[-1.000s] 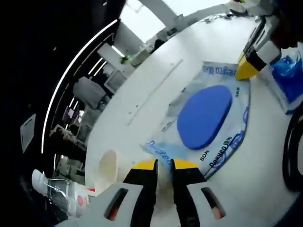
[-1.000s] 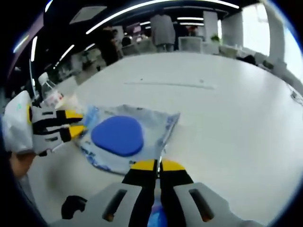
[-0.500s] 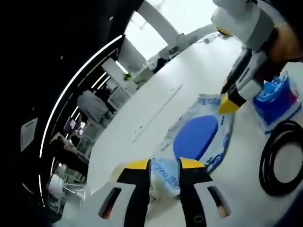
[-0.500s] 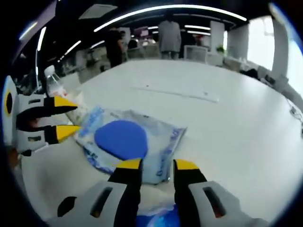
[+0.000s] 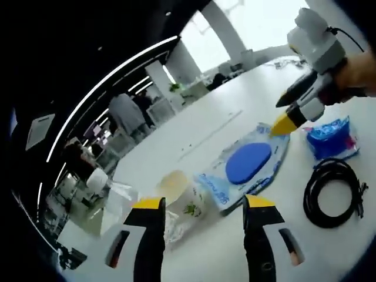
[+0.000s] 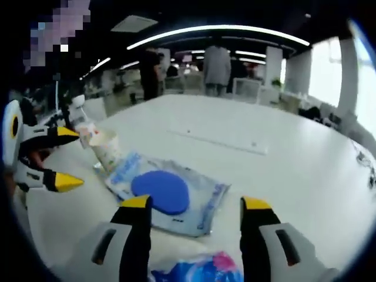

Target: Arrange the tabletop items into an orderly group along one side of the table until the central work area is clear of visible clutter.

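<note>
A clear printed pouch with a blue oval pad (image 5: 247, 164) lies flat on the white table (image 5: 205, 126); it appears too in the right gripper view (image 6: 165, 192). My left gripper (image 5: 203, 205) is open, held back from the pouch's near edge, nothing between its jaws. My right gripper (image 6: 197, 204) is open as well, above the pouch's other side. A paper cup (image 5: 179, 189) lies beside the pouch, next to a clear water bottle (image 5: 111, 197). A blue packet (image 5: 332, 138) and a black cable coil (image 5: 332, 191) sit to the right.
The right gripper (image 5: 285, 122) reaches in from the upper right, a hand behind it. The left gripper (image 6: 66, 157) shows at the left, near the cup (image 6: 106, 150) and bottle (image 6: 82, 120). The blue packet (image 6: 194, 270) lies under my right jaws. People stand beyond the table.
Both grippers were shut on opposite edges of the pouch; they have opened, let it go and drawn back. The pouch now lies flat on the table.
</note>
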{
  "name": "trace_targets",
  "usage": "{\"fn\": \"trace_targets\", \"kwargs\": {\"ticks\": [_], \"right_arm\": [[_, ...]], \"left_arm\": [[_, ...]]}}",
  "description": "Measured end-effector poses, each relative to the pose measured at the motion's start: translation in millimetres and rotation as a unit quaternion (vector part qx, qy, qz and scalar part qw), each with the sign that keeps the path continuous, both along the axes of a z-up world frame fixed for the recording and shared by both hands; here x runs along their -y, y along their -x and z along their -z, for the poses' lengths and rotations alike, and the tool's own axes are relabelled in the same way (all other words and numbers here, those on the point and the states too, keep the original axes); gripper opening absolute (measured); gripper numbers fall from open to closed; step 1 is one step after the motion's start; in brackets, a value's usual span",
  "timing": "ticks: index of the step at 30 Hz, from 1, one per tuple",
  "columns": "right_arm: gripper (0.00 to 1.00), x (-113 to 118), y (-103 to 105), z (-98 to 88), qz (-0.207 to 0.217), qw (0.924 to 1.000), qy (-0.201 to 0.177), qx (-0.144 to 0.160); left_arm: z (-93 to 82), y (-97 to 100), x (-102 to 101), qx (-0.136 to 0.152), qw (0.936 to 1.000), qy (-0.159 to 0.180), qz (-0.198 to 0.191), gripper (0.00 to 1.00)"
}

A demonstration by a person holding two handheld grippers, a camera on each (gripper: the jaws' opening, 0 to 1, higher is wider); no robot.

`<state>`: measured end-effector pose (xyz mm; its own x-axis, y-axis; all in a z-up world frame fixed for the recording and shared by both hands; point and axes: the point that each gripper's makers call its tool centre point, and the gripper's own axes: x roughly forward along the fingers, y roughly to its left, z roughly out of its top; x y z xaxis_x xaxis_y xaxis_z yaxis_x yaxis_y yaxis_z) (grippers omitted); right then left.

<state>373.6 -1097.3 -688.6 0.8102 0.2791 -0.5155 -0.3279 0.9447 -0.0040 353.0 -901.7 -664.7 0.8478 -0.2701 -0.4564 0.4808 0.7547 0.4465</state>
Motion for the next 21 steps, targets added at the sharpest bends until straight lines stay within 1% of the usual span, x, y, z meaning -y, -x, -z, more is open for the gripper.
{"fn": "trace_targets", "kwargs": {"ticks": [1,2,3,4,6,9,12,14,18,21], "right_arm": [[0.59,0.3,2.1,-3.3,0.000,1.0000,0.000,0.002],[0.60,0.1,3.0,-7.3,-0.003,1.0000,0.000,0.009],[0.61,1.0,5.4,-12.4,-0.002,0.9999,0.000,0.015],[0.62,1.3,6.6,-13.5,-0.001,0.9999,0.000,0.016],[0.62,5.0,12.3,-19.1,0.004,0.9998,-0.001,0.018],[0.63,8.2,20.9,-26.4,0.010,0.9997,-0.003,0.022],[0.63,11.9,29.1,-34.1,0.011,0.9996,-0.003,0.027],[0.63,16.4,34.9,-38.6,0.013,0.9994,-0.003,0.031],[0.63,27.7,47.9,-45.4,0.029,0.9988,-0.006,0.040],[0.63,35.3,57.9,-47.3,0.042,0.9982,-0.009,0.041]], "left_arm": [[-4.0,2.1,-2.0,0.004,1.0000,-0.002,0.003,0.48],[-14.0,2.3,-4.6,0.024,0.9997,-0.002,0.006,0.48],[-18.7,2.9,-5.9,0.032,0.9995,0.001,0.006,0.49],[-21.5,3.4,-7.1,0.034,0.9994,0.007,0.006,0.51],[-24.8,4.8,-10.8,0.027,0.9994,0.021,-0.002,0.55],[-29.6,8.8,-15.2,0.026,0.9994,0.025,-0.003,0.57],[-33.3,15.3,-15.4,0.021,0.9992,0.033,0.004,0.62],[-36.3,21.4,-16.1,0.026,0.9991,0.032,0.012,0.65],[-36.4,28.4,-15.5,0.020,0.9988,0.035,0.026,0.67],[-37.2,28.3,-12.4,0.016,0.9986,0.038,0.032,0.68]]}}
